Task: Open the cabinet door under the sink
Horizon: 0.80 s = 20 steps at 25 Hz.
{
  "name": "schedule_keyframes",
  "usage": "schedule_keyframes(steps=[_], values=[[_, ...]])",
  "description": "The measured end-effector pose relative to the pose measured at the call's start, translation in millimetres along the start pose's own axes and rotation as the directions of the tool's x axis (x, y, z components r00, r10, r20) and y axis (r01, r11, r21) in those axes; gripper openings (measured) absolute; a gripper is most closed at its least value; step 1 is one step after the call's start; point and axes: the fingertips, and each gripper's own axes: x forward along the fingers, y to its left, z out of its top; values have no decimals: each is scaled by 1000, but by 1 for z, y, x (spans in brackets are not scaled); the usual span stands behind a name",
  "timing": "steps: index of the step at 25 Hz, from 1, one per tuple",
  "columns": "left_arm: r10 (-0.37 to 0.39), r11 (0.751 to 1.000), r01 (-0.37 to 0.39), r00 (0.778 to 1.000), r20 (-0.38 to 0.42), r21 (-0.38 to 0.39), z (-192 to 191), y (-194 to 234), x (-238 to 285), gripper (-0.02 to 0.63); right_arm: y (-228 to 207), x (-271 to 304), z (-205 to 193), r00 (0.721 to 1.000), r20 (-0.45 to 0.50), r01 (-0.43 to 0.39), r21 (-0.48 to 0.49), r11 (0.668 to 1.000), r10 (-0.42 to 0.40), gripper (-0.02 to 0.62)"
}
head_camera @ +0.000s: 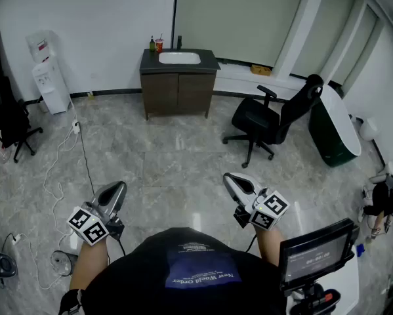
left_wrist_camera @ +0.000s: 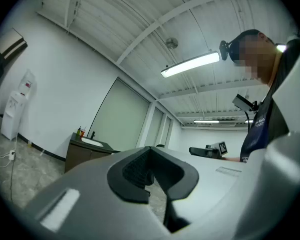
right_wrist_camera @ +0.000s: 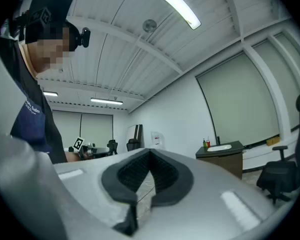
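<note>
The brown sink cabinet (head_camera: 178, 92) stands against the far wall, its two doors closed below a white basin (head_camera: 179, 58). It also shows small in the left gripper view, cabinet (left_wrist_camera: 82, 156), and in the right gripper view, cabinet (right_wrist_camera: 225, 160). Both grippers are held close to the person's body, far across the floor from the cabinet. My left gripper (head_camera: 112, 195) (left_wrist_camera: 151, 151) points toward it, jaws shut with nothing between them. My right gripper (head_camera: 237, 184) (right_wrist_camera: 150, 154) is likewise shut and holds nothing.
A black office chair (head_camera: 275, 118) stands right of the cabinet, beside a dark green tub (head_camera: 334, 131). A water dispenser (head_camera: 50, 77) and another black chair (head_camera: 9, 120) are at the left. A white cable (head_camera: 68, 159) trails over the tiled floor. A screen on a stand (head_camera: 314, 251) is at my right.
</note>
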Motion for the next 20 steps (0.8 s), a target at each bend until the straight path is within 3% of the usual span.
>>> schedule_keyframes(steps=[5, 15, 20], values=[[29, 999, -29, 1000, 3, 14, 6, 10, 0, 2, -1, 7, 2, 1000, 2, 2, -8, 1000, -2, 2], [2, 999, -2, 1000, -17, 48, 3, -1, 6, 2, -3, 5, 2, 1000, 10, 2, 7, 1000, -2, 2], [29, 999, -28, 999, -15, 18, 2, 6, 6, 2, -3, 5, -1, 1000, 9, -2, 15, 1000, 1, 2]])
